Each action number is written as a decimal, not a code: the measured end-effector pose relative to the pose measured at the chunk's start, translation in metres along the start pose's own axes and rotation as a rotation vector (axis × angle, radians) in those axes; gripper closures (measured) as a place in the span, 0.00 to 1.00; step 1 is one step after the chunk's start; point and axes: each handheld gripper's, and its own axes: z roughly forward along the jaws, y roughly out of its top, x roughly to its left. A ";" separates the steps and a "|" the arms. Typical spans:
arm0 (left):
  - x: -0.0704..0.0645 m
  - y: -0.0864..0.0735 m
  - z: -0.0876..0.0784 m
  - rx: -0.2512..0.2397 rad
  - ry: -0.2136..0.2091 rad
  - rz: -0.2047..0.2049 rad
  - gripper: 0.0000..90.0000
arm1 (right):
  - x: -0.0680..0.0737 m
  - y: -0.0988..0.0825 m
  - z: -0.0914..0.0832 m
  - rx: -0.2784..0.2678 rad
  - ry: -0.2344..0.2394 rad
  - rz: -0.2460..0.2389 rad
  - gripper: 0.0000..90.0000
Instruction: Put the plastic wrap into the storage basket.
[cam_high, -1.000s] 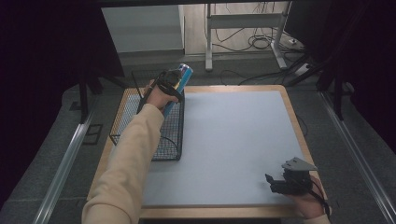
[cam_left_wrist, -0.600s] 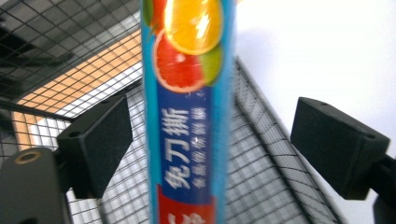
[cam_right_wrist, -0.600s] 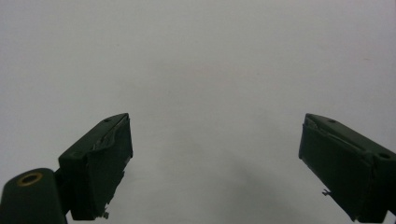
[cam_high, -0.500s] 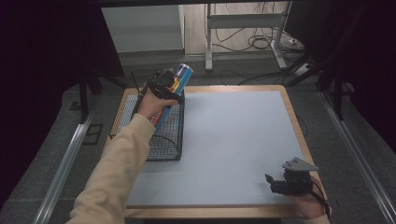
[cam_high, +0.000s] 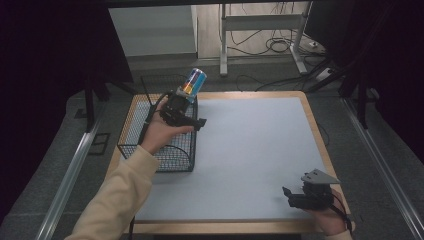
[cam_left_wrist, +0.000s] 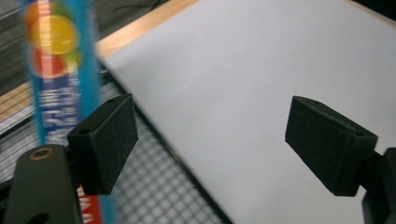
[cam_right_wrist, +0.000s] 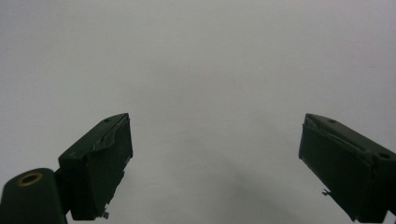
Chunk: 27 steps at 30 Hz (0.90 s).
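A blue drink can (cam_high: 193, 81) with orange and red print stands tilted at the far right corner of the black wire basket (cam_high: 150, 150), its top above the rim. In the left gripper view the can (cam_left_wrist: 56, 70) is blurred and lies outside the jaws, to the left of the left pad. My left gripper (cam_high: 199, 122) hovers over the basket's right side and points toward the white mat (cam_high: 250, 150). It is open, its jaws have just been closing a little, and nothing is between them (cam_left_wrist: 210, 140). My right gripper (cam_high: 287, 192) rests open at the mat's near right corner (cam_right_wrist: 215, 158).
The basket's mesh floor (cam_left_wrist: 154, 196) shows beside the mat's edge. The wooden table rim (cam_high: 320, 145) frames the mat. Metal rails run along both sides of the table, and cables and a desk frame lie on the floor beyond.
My left hand has drawn back from the can toward the near side, and the gripper has swung to face the mat. The can stays in place. The right gripper has not moved.
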 end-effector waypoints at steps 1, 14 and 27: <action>-0.007 -0.003 -0.002 -0.007 -0.011 0.014 0.19 | 0.000 0.000 0.000 0.001 0.001 -0.001 0.11; -0.068 -0.047 0.012 -0.007 -0.119 0.095 0.20 | 0.000 0.000 0.000 0.002 -0.001 -0.007 0.11; -0.103 -0.086 0.045 0.068 -0.203 0.138 0.20 | -0.001 0.000 0.001 -0.004 -0.013 -0.015 0.11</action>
